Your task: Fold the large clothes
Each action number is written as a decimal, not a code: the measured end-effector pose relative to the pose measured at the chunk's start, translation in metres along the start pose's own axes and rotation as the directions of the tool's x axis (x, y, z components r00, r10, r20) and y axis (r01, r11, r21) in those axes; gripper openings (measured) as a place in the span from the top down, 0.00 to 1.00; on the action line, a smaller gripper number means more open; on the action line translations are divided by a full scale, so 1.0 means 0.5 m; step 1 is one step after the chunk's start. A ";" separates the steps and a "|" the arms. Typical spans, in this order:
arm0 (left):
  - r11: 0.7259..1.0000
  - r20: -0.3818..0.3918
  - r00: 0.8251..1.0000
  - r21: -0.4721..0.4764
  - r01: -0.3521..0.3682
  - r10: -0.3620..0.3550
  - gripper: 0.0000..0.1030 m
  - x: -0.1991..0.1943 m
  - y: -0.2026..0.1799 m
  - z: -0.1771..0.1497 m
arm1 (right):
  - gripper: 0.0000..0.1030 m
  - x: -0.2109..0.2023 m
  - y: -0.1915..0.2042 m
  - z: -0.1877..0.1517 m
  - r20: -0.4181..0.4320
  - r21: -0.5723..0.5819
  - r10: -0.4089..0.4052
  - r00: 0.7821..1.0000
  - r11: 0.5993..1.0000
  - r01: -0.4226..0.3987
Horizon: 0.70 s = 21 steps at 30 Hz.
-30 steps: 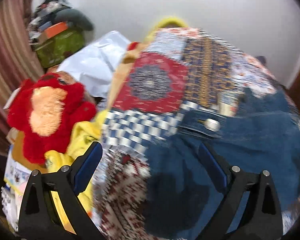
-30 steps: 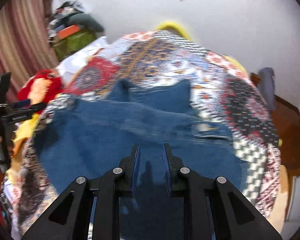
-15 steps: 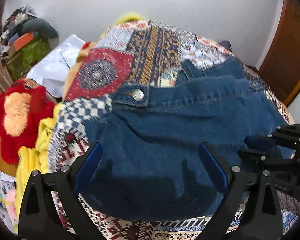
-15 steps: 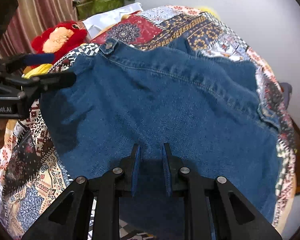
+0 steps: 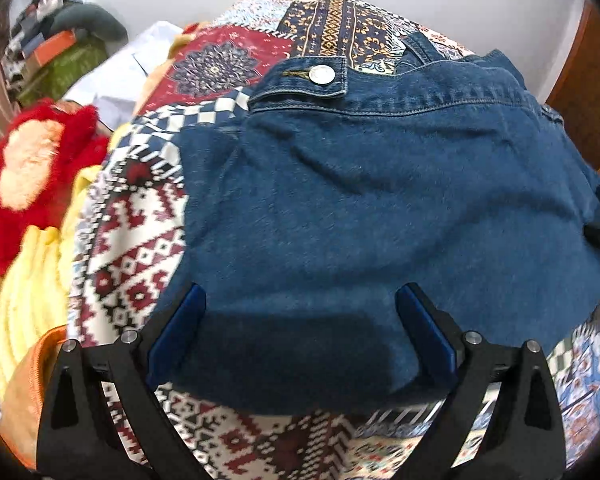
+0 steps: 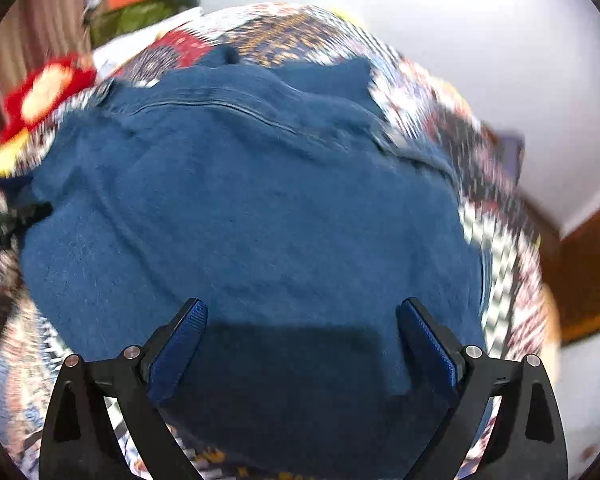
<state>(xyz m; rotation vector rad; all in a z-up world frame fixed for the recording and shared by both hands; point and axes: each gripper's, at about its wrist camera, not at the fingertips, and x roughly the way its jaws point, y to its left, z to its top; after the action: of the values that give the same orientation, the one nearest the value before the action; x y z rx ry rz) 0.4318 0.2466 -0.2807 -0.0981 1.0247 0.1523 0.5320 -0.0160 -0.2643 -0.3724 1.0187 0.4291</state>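
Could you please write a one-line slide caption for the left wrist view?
Open left tool poised over a blue denim garment spread on a patterned quilt.

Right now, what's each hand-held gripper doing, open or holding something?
Left hand-held gripper: open, holding nothing, over the denim garment.
Right hand-held gripper: jaws just opened, empty, above the same denim.

Bright, even light; fisheye-curved edges; right wrist view motion-blurred, left wrist view mostly sharp.
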 end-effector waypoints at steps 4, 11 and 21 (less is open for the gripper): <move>0.998 0.024 0.998 0.009 -0.065 0.065 0.04 -0.022 0.004 -0.014 | 0.07 -0.018 -0.073 -0.025 0.006 0.105 -0.018 1.000 0.994 0.017; 0.983 -0.018 0.997 -0.165 -0.079 0.077 0.03 -0.050 0.100 -0.034 | 0.07 -0.064 -0.180 -0.072 0.003 0.222 -0.069 0.998 0.973 0.067; 0.902 0.024 0.993 -0.417 0.112 -0.112 0.03 -0.114 0.178 -0.069 | 0.07 -0.160 -0.149 -0.058 0.115 0.230 -0.036 0.993 0.973 0.009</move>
<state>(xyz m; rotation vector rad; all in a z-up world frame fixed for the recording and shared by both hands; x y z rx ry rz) 0.3582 0.3244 -0.2507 -0.5478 0.9708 0.2656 0.5122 -0.1075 -0.2010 -0.1489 0.9357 0.3051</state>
